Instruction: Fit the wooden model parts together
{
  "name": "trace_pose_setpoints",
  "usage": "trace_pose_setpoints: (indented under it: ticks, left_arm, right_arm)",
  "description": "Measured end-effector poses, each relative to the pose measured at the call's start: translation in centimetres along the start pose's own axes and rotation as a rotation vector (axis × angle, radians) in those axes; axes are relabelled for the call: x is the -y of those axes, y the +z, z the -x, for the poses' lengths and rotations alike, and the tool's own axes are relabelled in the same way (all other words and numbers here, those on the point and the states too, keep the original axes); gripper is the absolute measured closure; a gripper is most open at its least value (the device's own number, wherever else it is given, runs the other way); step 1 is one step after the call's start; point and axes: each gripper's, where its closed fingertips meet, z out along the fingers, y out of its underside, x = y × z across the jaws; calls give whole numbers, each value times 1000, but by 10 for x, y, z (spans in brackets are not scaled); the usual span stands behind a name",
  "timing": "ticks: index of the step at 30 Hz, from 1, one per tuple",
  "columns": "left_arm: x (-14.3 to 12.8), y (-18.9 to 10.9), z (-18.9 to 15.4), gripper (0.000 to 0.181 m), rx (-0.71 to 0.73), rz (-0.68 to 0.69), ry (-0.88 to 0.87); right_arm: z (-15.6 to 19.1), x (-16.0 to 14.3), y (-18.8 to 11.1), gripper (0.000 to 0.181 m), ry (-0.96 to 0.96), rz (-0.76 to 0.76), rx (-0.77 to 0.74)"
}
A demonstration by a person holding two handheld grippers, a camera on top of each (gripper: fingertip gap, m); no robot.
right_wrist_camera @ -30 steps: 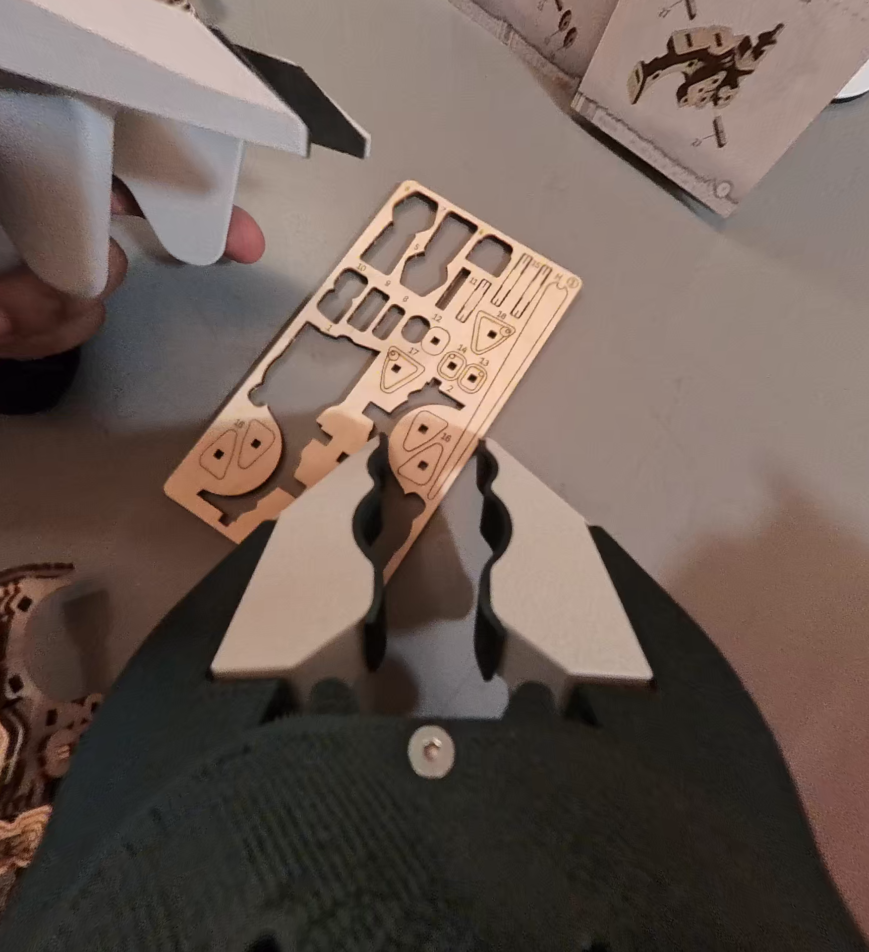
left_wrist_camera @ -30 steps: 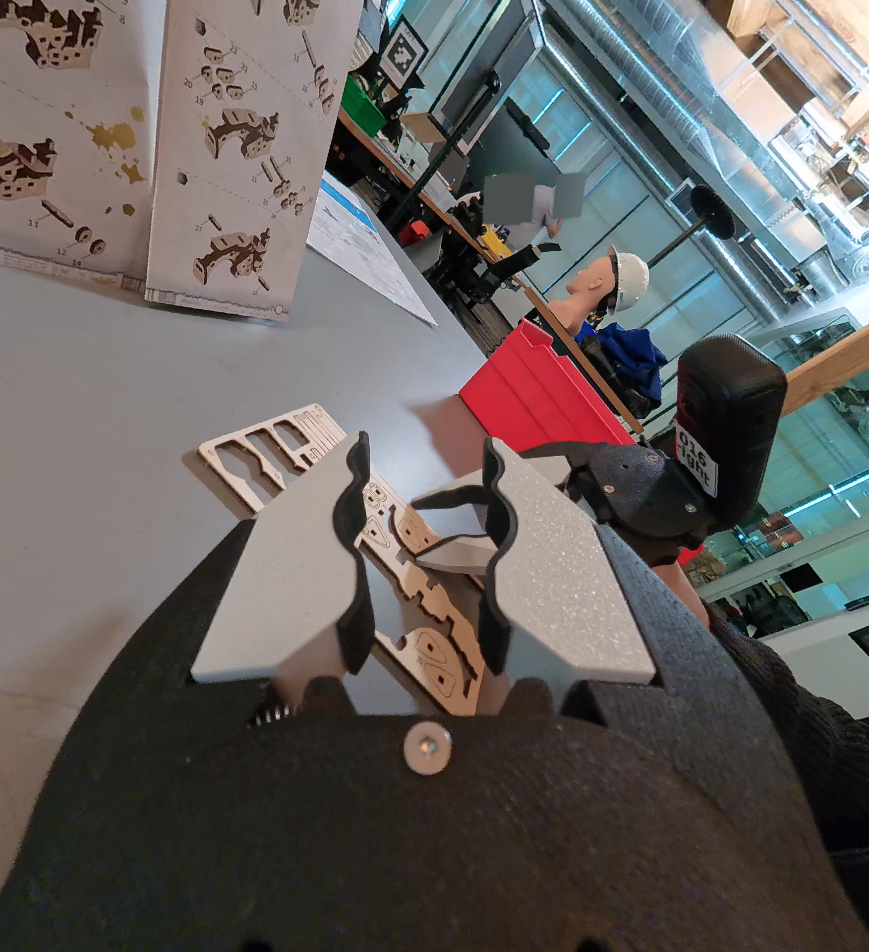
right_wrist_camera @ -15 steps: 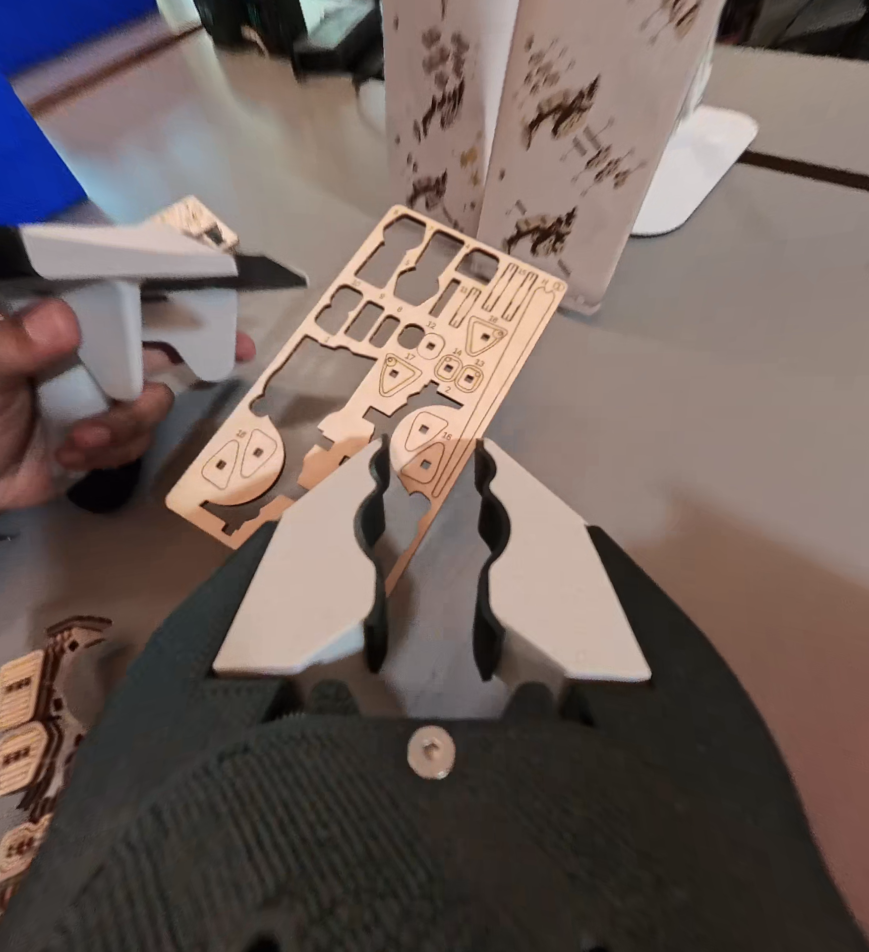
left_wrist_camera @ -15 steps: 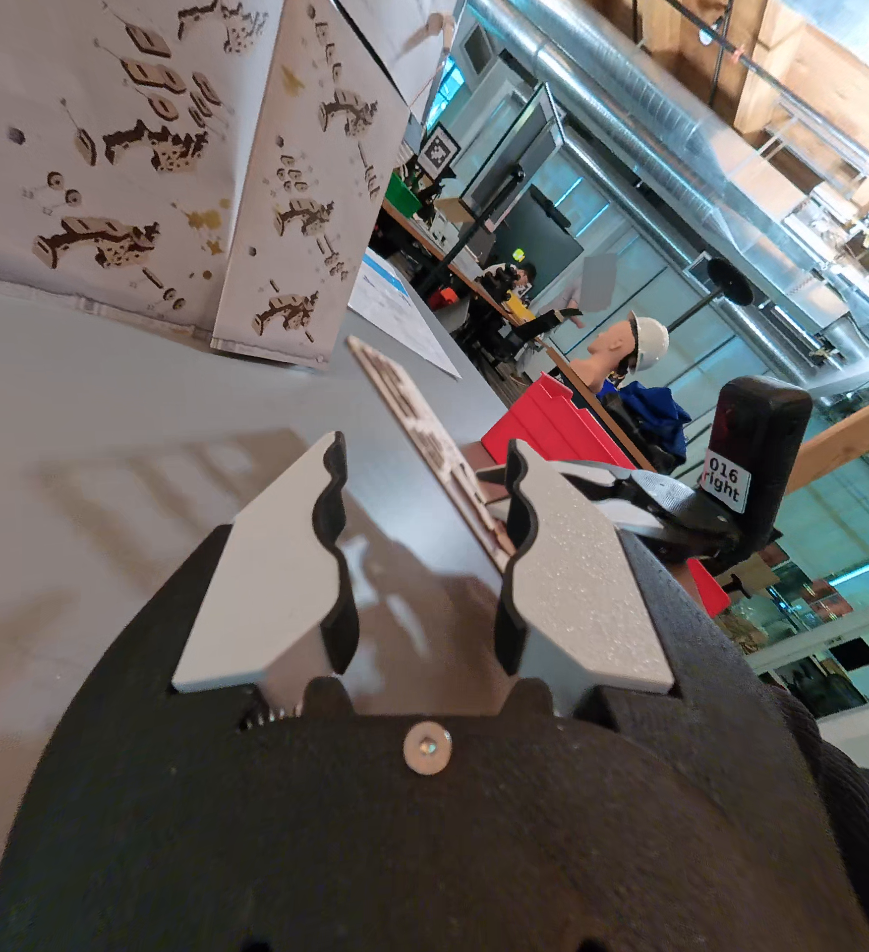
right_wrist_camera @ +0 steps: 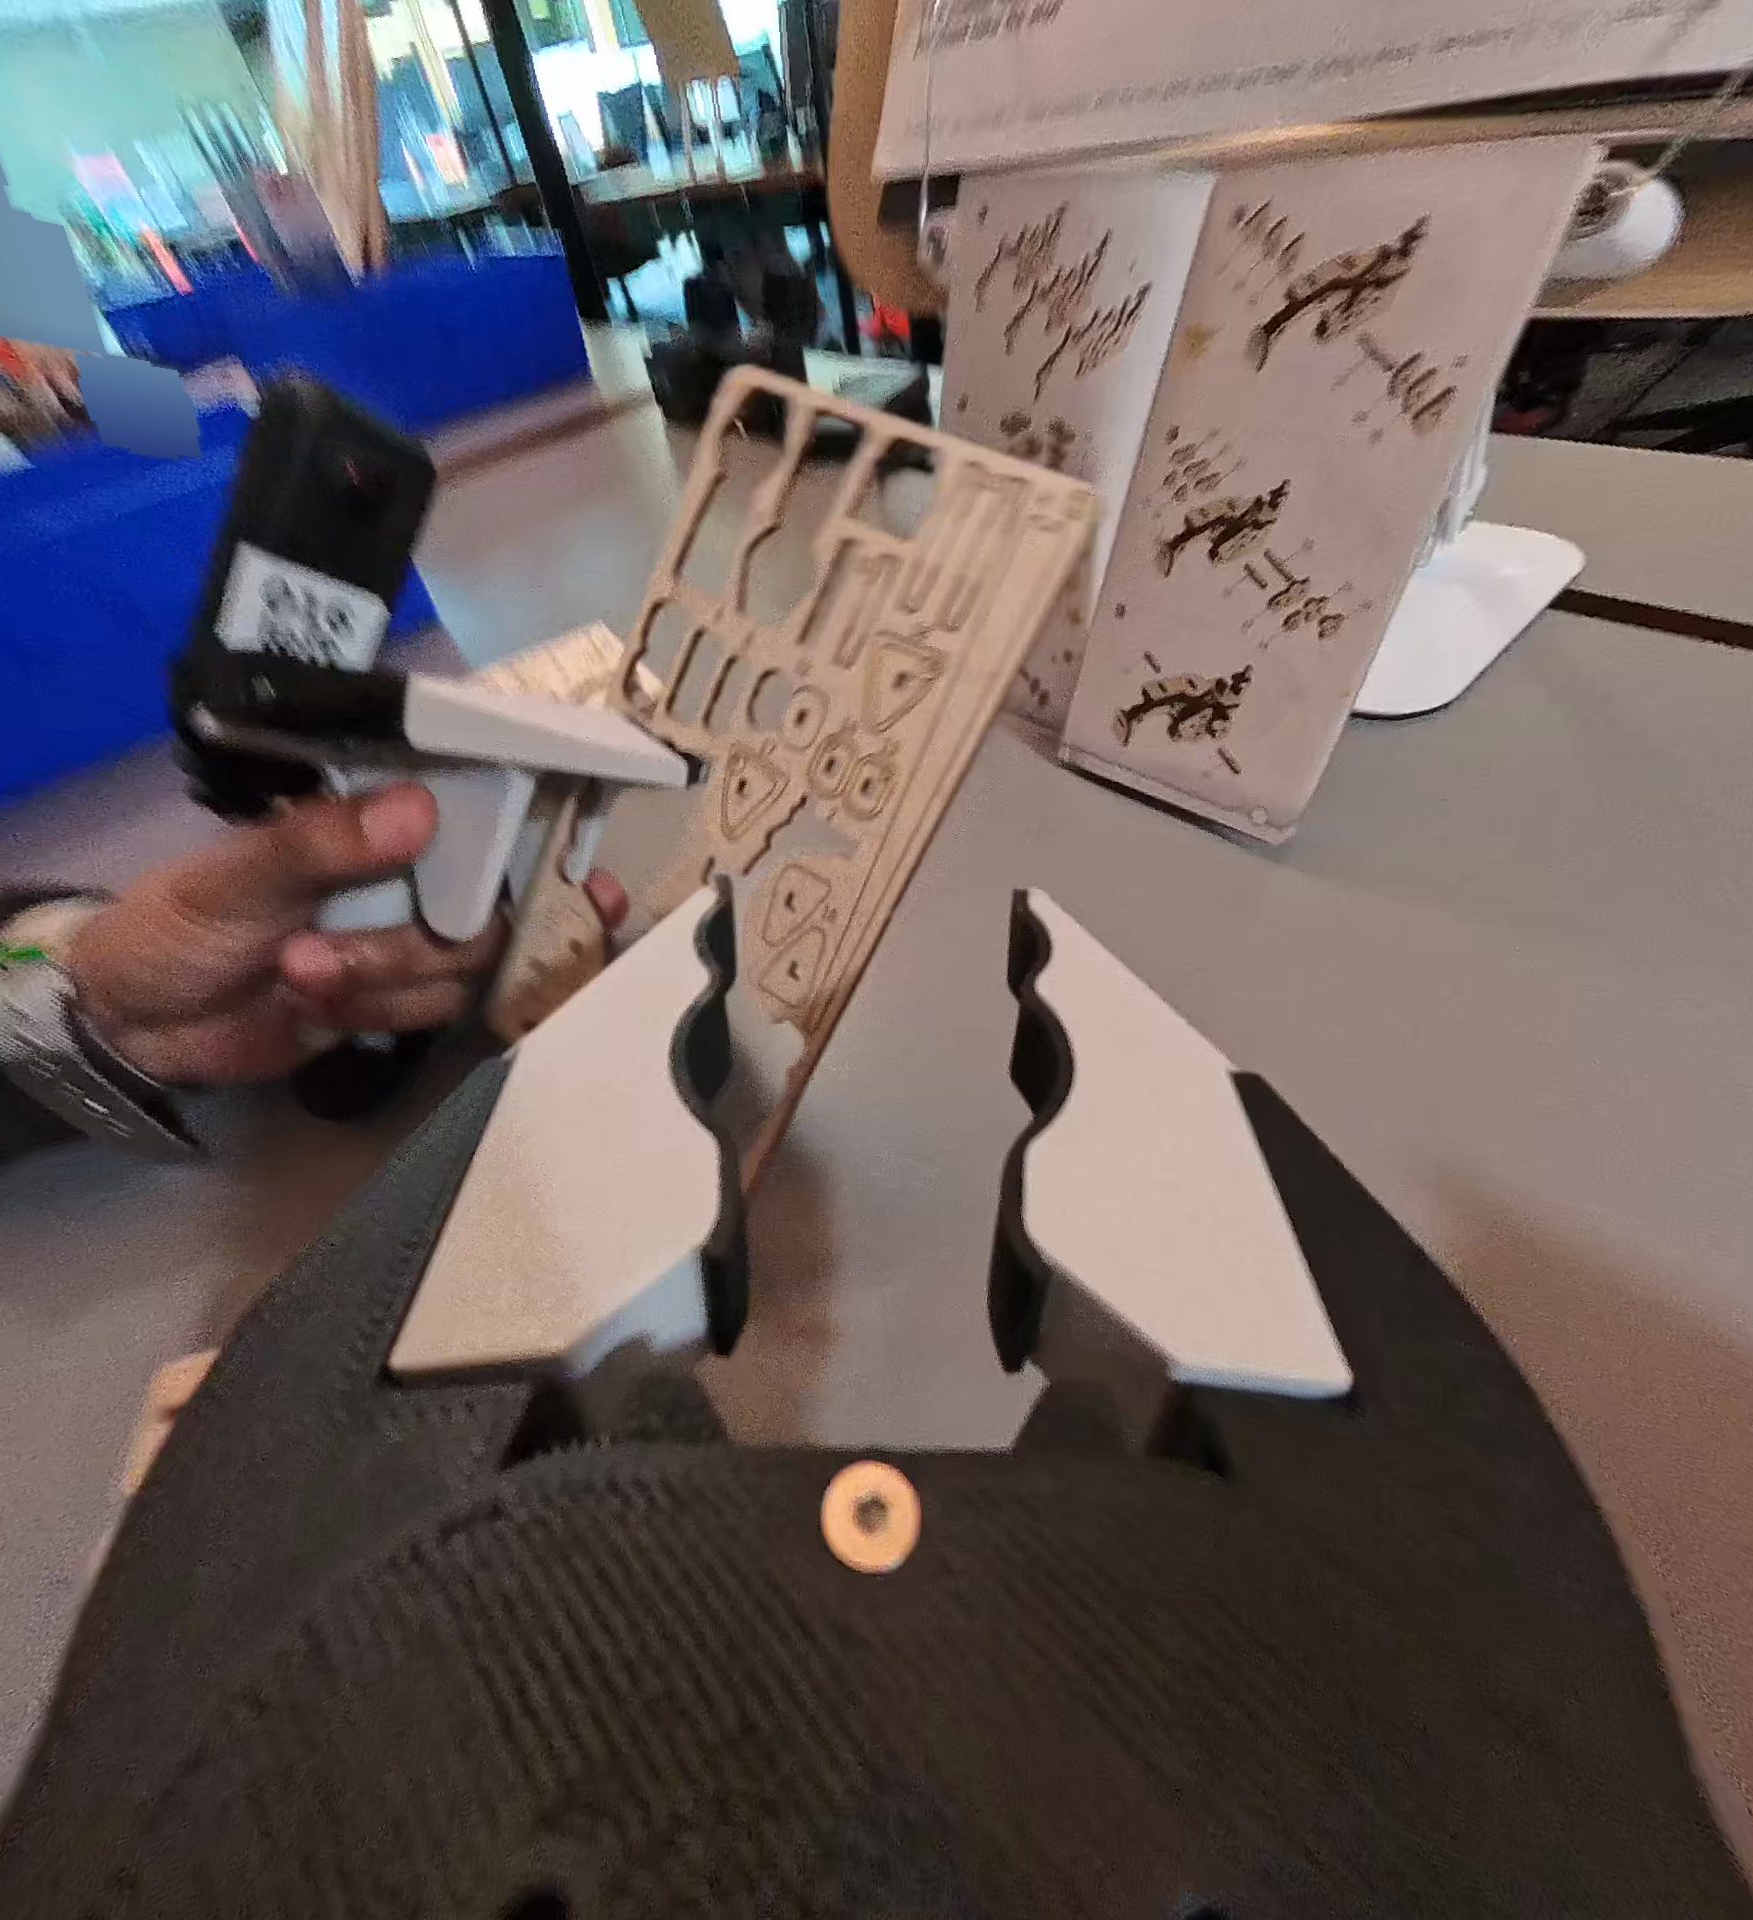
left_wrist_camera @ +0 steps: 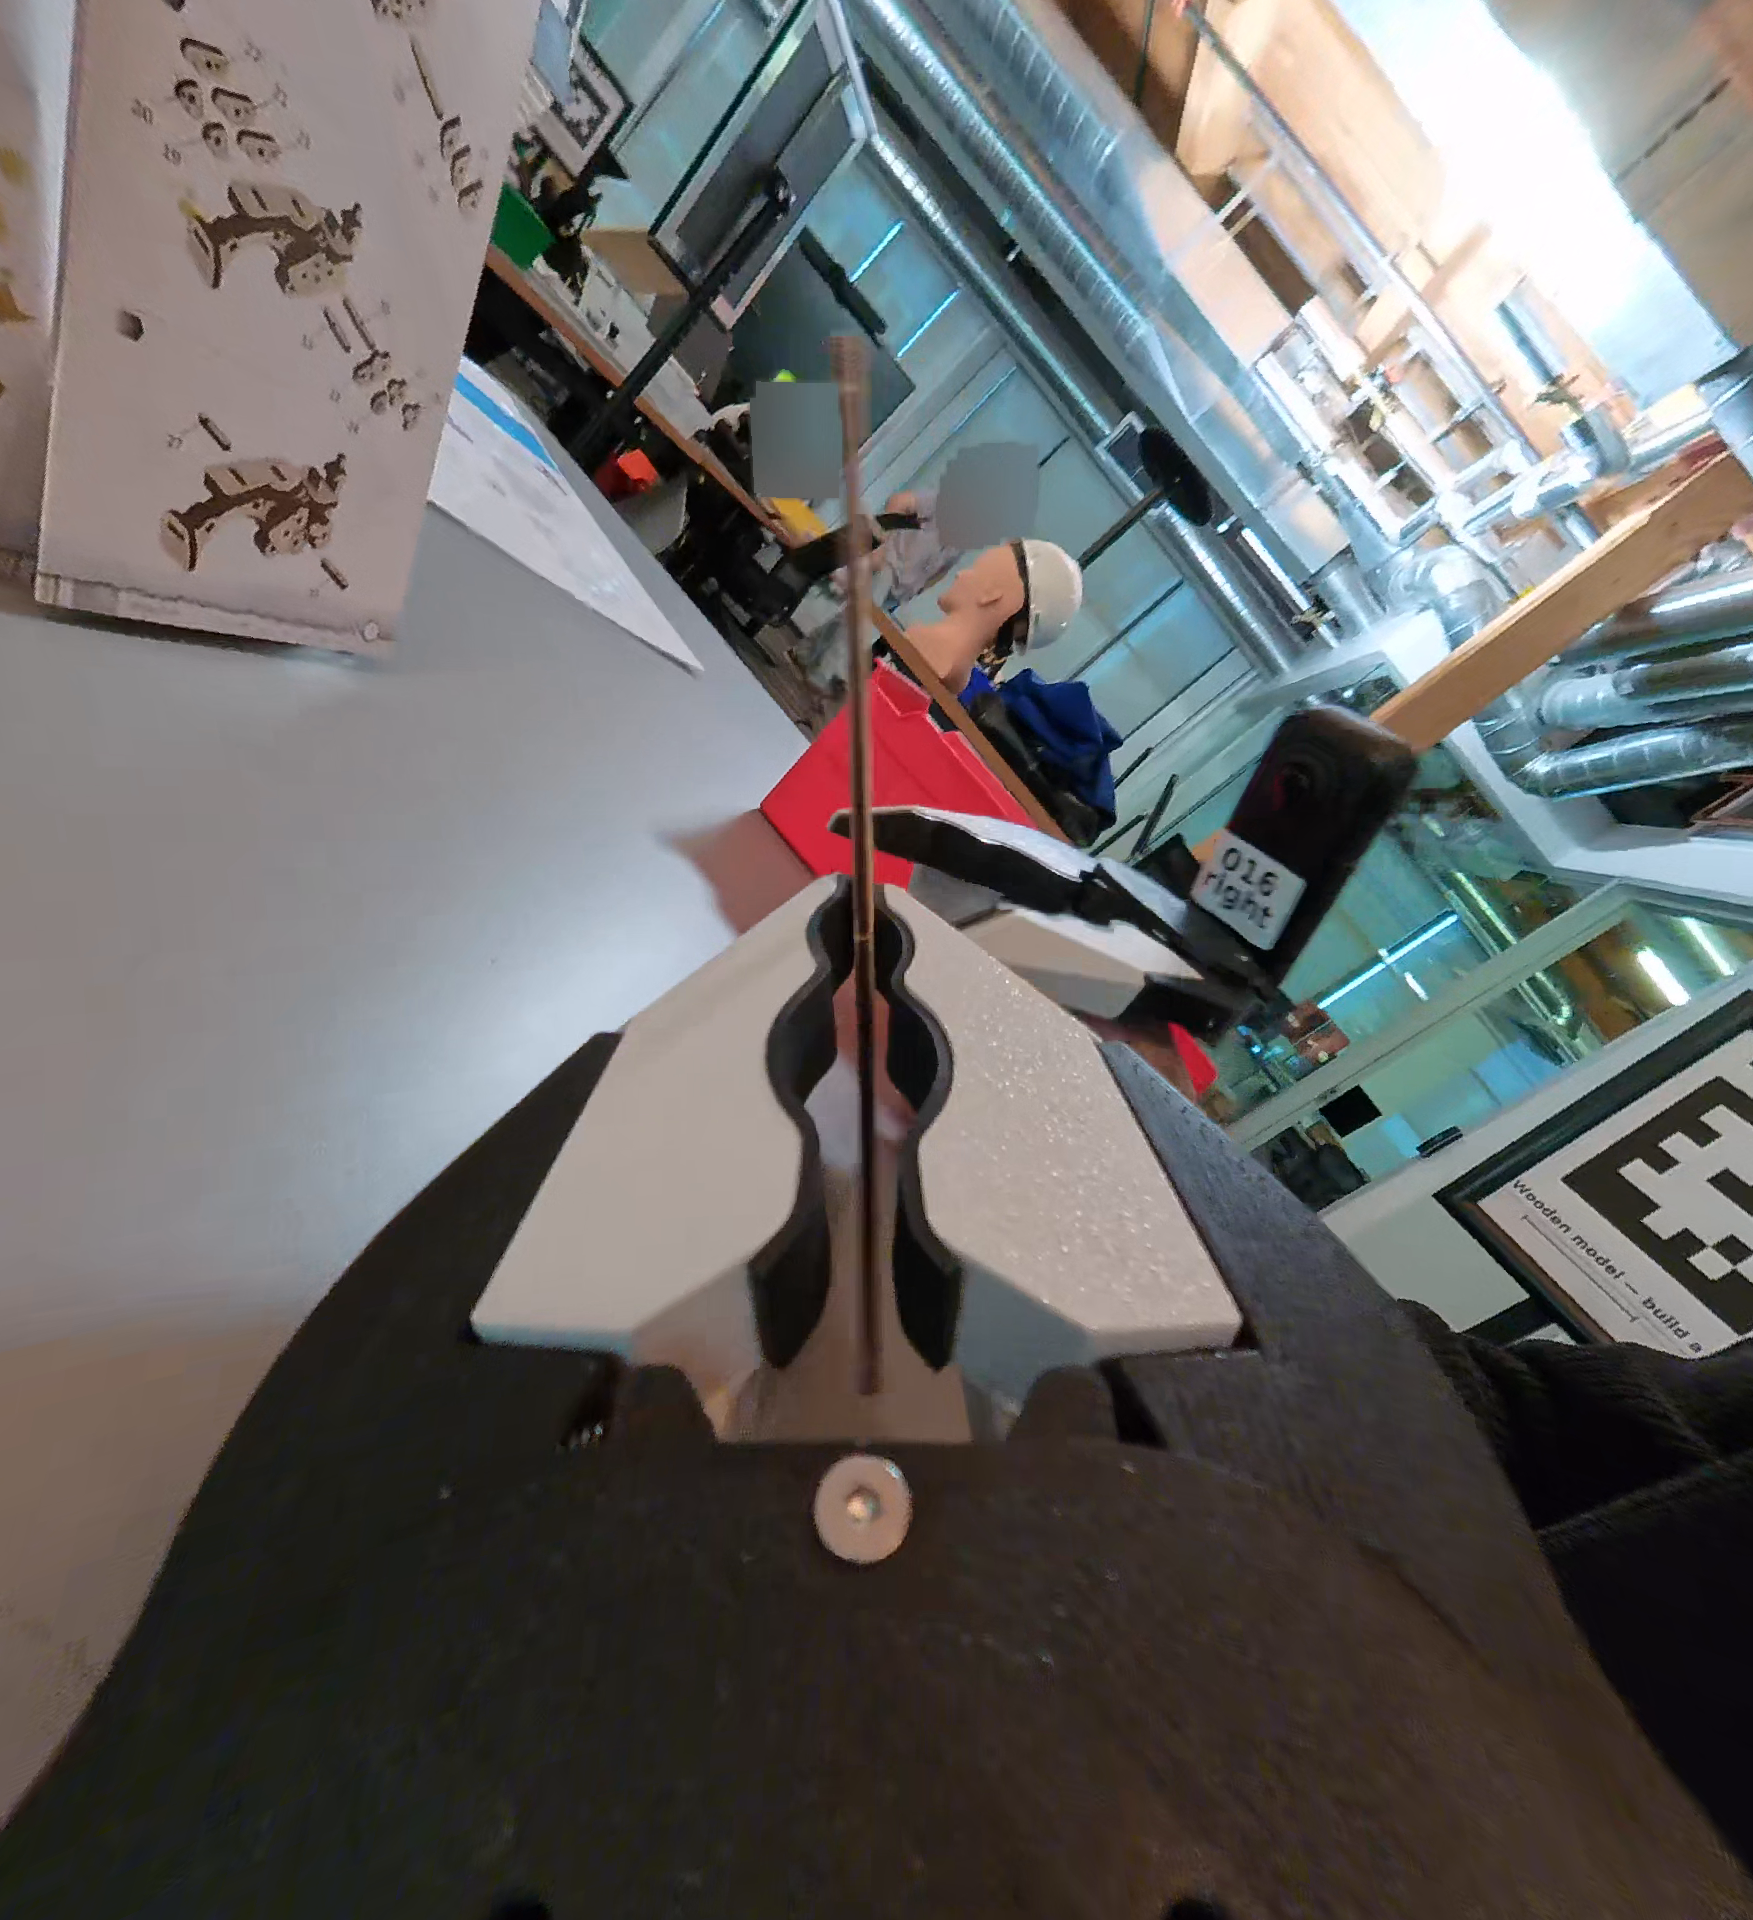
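L gripper (left_wrist_camera: 864, 914) clamped on wooden parts sheet (right_wrist_camera: 851, 665), held upright, edge-on; R gripper (right_wrist_camera: 867, 914) jaws wide, empty. Sheet's lower corner blurred.

**Materials and surface finish**

Wooden sheet (right_wrist_camera: 856, 665): thin pale plywood, matt, its cut edges scorched brown. Left gripper (left_wrist_camera: 864, 904): fingers (left_wrist_camera: 1038, 1132) of grey, finely speckled matt plastic with smooth black liners; body of coarse, ridged black plastic bearing a bright metal screw (left_wrist_camera: 861, 1507). Table (left_wrist_camera: 228, 883) beneath the sheet: smooth grey, faintly sheened. Instruction sheets (right_wrist_camera: 1256, 499) behind the wooden sheet: matt white printed paper
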Motion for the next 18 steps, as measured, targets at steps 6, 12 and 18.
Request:
trace_pose_setpoints:
  ticks: [6, 12, 18]
  left_arm:
    - [-2, -1, -17, 181, -150, 22, -37]
    - [-10, 2, -24, 181, -199, 79, -27]
    - [-16, 1, -32, 148, -262, 134, -50]
  right_arm:
    - [11, 26, -16, 147, 394, -194, 338]
    - [21, 26, -19, 179, 481, -194, 451]
    - [35, 22, -16, 180, 491, -147, 523]
